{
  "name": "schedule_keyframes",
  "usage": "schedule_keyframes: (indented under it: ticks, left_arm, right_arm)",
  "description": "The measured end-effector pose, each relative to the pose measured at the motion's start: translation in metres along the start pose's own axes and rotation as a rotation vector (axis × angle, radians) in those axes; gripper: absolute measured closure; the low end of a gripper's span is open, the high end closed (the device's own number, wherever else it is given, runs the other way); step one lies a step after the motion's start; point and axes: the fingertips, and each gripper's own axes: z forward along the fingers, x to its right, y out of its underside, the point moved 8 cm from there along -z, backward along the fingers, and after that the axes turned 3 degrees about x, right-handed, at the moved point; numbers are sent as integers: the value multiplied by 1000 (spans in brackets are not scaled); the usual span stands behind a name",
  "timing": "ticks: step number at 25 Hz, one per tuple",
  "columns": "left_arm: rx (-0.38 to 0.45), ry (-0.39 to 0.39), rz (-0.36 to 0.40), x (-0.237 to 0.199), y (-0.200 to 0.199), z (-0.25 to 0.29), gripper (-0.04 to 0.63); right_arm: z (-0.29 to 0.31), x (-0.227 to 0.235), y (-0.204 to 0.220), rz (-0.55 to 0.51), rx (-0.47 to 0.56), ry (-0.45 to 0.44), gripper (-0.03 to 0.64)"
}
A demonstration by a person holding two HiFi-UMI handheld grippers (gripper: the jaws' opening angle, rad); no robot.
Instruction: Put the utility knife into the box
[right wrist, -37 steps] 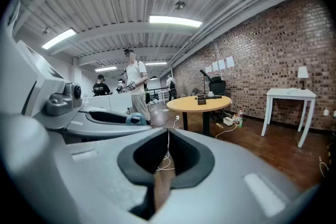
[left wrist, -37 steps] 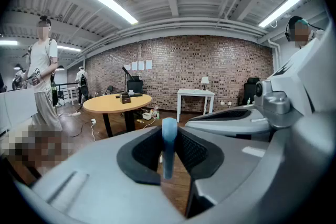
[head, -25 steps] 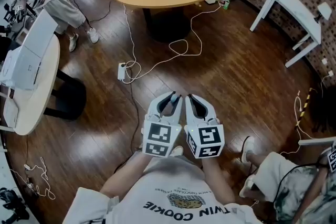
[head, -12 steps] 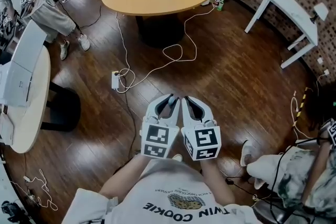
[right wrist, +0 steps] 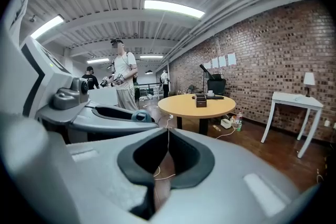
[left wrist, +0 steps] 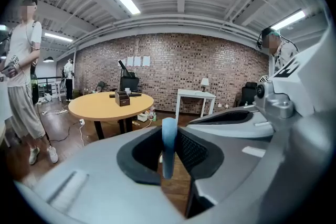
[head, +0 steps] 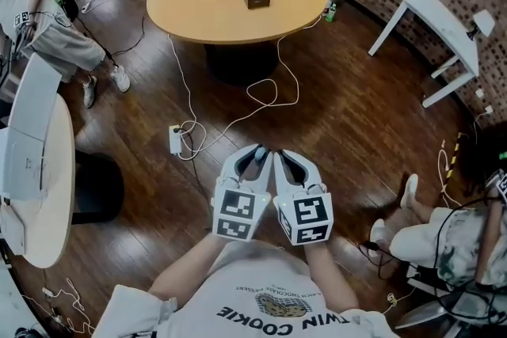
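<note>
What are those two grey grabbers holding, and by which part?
The left gripper pinches a slim light-blue thing, likely the utility knife, by its flat sides; its rounded end pokes out. The right gripper is shut and empty.

The left gripper [head: 255, 157] and right gripper [head: 287, 160] are held just beside each other, jaws pointed forward, with both forearms [head: 188, 267] drawn in. A slim blue object [left wrist: 168, 147] is clamped between the left jaws; the right jaws are seen pressed together, empty.
</note>
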Motion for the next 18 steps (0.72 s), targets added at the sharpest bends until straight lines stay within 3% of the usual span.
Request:
schedule_keyframes:
  ticks: [9, 18]
  left_arm:
    - [13, 43, -13, -81, -13, 24, 520]
    - [17, 37, -17, -117, -18, 46, 520]
  right_arm:
    - [74, -20, -28, -23, -13, 33, 612]
    - [117, -15, -38, -11, 3, 43, 612]
